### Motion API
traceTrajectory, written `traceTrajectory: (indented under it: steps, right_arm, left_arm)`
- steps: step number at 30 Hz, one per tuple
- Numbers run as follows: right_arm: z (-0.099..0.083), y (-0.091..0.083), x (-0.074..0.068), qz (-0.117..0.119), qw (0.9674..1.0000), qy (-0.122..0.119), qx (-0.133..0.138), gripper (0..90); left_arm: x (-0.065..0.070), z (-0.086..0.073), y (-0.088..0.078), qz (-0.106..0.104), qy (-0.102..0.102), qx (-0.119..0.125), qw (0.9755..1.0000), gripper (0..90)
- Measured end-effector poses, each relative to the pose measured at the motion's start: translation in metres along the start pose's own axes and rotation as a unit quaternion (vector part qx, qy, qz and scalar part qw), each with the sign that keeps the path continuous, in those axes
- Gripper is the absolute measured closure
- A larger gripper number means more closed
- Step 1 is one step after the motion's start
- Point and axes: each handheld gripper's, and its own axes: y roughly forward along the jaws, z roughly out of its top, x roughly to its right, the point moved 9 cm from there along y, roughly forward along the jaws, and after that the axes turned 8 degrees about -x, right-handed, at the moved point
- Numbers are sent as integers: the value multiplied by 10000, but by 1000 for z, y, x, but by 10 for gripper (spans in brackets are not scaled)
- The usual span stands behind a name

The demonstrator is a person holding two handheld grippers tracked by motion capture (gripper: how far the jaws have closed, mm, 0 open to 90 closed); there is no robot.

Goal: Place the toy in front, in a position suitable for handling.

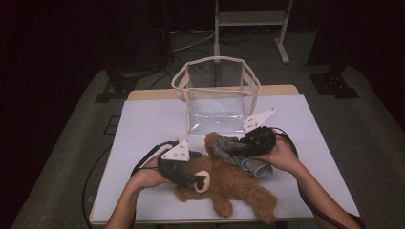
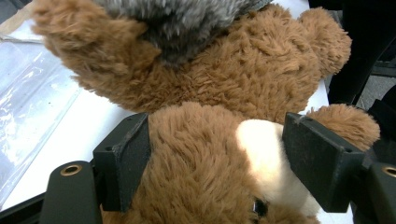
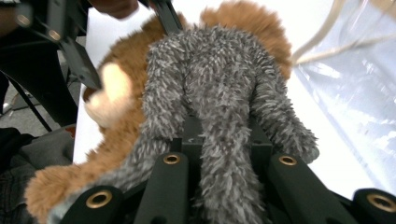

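Teddy bear between both grippers

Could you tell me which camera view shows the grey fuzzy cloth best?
The right gripper view: the grey fuzzy cloth is close and sharp, pinched in that gripper's jaws. The high view shows it small; the left gripper view catches an edge.

Left hand-held gripper jaws spread wide; right hand-held gripper clamped.

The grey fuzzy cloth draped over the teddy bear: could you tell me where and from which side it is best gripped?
Grip the grey fuzzy cloth at its bunched end on the bear's right, coming from that side. That fold stands clear of the teddy bear, and the right gripper already pinches it there.
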Motion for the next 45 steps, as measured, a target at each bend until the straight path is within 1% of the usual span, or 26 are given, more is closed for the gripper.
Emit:
traceTrajectory:
  steps: [3,6,8,10,13,16,17,18,20,22,24,25,27,29,31,33,35,36,38,39,40,42,43,45]
  right_arm:
    - [6,-6,-6,-21,9999,-127,28,749]
    - [-2,-3,-8,8,9998,-138,-161,749]
    - [-7,-6,-9,21,9999,-61,-79,748]
    - [-10,-14,-12,-14,10000,-74,6,748]
    - [-16,-31,-20,-86,9998,-101,120,748]
    - [-20,-42,-31,-45,9996,-96,243,748]
    - [-20,-42,-31,-45,9996,-96,243,748]
    - [-22,-43,-41,12,9995,-162,257,747]
    - [-24,-39,-45,12,9996,-211,170,748]
    - [-28,-30,-43,-69,9997,-240,-3,746]
    - [-33,-21,-37,-34,9999,-141,-60,745]
    - [-36,-18,-33,1,10000,-66,-39,745]
    - [-38,-18,-26,93,9998,126,108,746]
    - [-40,-19,-21,73,9997,184,156,746]
    - [-42,-20,-18,55,9995,236,178,747]
    - [-43,-21,-15,11,9995,261,190,747]
    - [-45,-22,-11,-71,9995,277,167,747]
    - [-46,-22,-8,-99,9993,301,176,748]
    - [-48,-23,-3,-153,9990,366,181,748]
    - [-50,-24,0,-188,9989,402,181,748]
    - [-51,-25,1,-195,9987,431,182,748]
    - [-52,-27,3,-249,9985,456,166,748]
    - [-51,-31,3,-297,9985,427,149,748]
    - [-46,-38,-1,-335,9986,356,208,749]
  left_arm:
    - [0,0,0,-6,8,3,10000,238]
    - [0,0,0,-3,11,18,10000,238]
    - [0,0,0,10,17,17,10000,238]
    - [0,1,0,44,14,28,10000,238]
    - [-1,2,0,95,30,15,9999,240]
    - [-4,4,1,200,31,26,9998,241]
    - [-4,4,1,200,31,26,9998,246]
    - [-6,4,0,258,12,30,9997,246]
    - [-6,4,0,274,-8,28,9996,246]
    - [-6,4,0,242,-25,33,9997,245]
    - [-7,4,-3,225,-36,46,9997,245]
    - [-7,4,-5,226,-52,65,9997,246]
    - [-9,5,-11,243,-69,157,9996,246]
    - [-9,6,-16,224,-89,236,9994,246]
    - [-5,4,-21,138,35,176,9997,244]
    - [-2,2,-22,87,134,77,9998,241]
    - [1,-3,-21,68,281,-61,9996,218]
    - [2,-5,-20,71,299,-119,9995,218]
    - [0,-10,-13,157,352,-287,9988,218]
    - [-1,-11,-11,187,354,-319,9987,221]
    - [-2,-12,-8,209,333,-321,9987,228]
    - [-4,-10,-2,211,289,-221,9991,255]
    - [-3,-9,0,207,290,-194,9992,276]
    - [-3,-6,3,222,262,-121,9993,312]
